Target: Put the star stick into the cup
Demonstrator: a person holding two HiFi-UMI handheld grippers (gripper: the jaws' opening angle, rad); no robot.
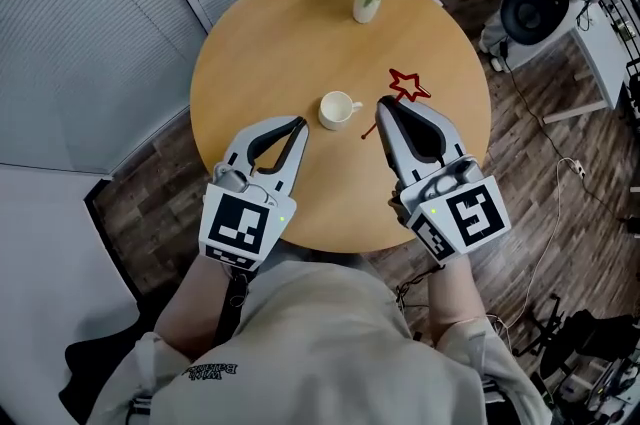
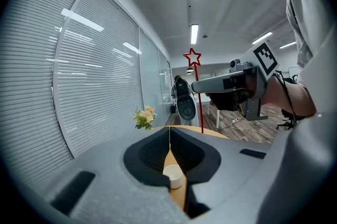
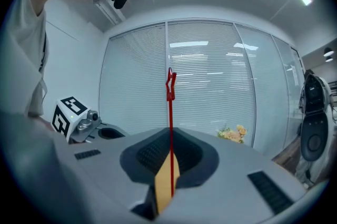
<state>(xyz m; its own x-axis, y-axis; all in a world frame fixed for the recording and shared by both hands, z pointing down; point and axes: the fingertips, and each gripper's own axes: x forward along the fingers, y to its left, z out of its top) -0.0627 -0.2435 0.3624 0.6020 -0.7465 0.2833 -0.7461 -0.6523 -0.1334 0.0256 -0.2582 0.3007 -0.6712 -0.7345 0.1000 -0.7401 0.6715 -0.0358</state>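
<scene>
A big round table [image 1: 250,53] of light wood is seen from above. Two claws are held over its near half. The right claw [image 1: 383,103] is shut tight on the star stick [image 3: 170,112]. The left claw [image 1: 300,121] is closed too, but nothing is held in it. A small vase of flowers [image 1: 367,3] is stood at the far edge of the table, well away from both claws. The white cup [image 1: 338,109] is stood upright on the table between the two claws, with its mouth open to the top and its handle turned toward the right claw. It is found just to the left of the stick. The stick is gripped on its thin red rod, below the star. It is held standing straight up, with the star on top and the bottom end pointed down at the table. Whether that end touches the table cannot be told. So the stick is pointed the right way for the cup. It probably needs only to be lifted, moved a little to the left, and let down into the cup's mouth.
</scene>
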